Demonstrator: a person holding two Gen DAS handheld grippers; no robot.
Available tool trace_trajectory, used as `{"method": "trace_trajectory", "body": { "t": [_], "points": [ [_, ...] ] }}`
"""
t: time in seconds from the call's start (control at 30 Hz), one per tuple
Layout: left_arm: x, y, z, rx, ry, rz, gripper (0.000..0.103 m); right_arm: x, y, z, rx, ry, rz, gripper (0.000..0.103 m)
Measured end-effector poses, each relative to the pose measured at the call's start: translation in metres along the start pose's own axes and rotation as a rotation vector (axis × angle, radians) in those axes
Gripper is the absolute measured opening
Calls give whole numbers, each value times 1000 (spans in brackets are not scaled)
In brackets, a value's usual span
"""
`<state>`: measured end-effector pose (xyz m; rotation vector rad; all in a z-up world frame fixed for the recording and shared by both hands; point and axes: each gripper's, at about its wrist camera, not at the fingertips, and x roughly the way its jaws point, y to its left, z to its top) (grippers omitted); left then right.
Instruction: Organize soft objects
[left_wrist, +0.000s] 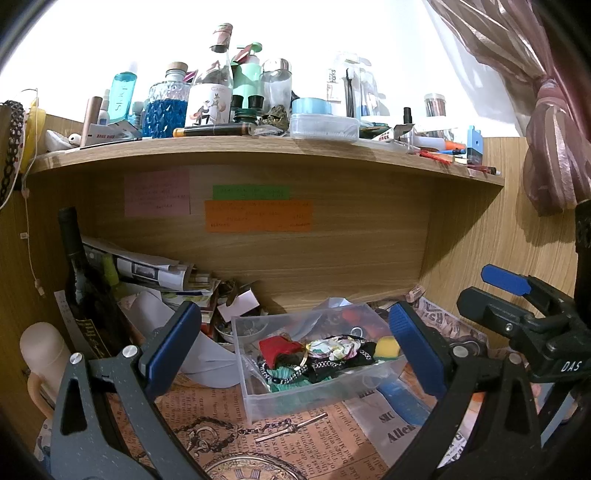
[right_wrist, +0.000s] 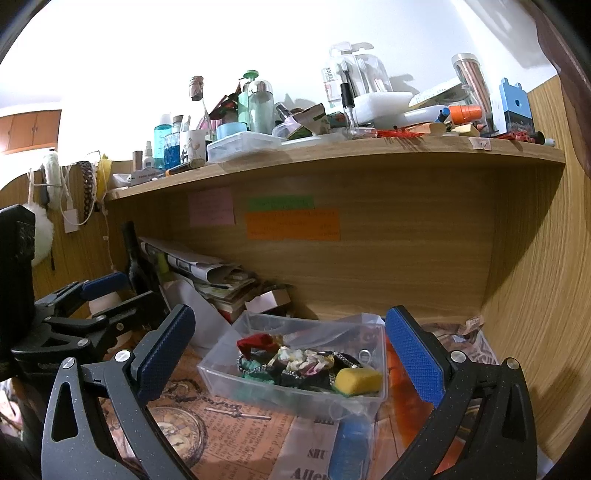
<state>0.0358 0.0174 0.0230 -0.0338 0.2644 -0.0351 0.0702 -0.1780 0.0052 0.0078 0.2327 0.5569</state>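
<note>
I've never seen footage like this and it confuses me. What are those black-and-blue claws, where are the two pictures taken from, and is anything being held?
They are two hand-held grippers, each carrying a fisheye camera looking along its jaws. One picture is from the left gripper, the other from the right gripper. Both stand open, holding nothing. Ahead, on newspaper-print paper, sits a clear plastic box of soft bits: a yellow sponge, a red cloth piece.

I read "DAS" on the other hand-held gripper to my right, and "Allen" on the newsprint sheet beneath mine; the sticky notes' writing is illegible.
</note>
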Motion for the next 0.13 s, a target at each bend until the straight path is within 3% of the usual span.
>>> {"method": "trace_trajectory", "body": {
  "t": [0.13],
  "points": [
    [0, -1, 0, -1, 1, 1, 103, 2, 0, -2, 5, 5, -3, 103]
  ]
}}
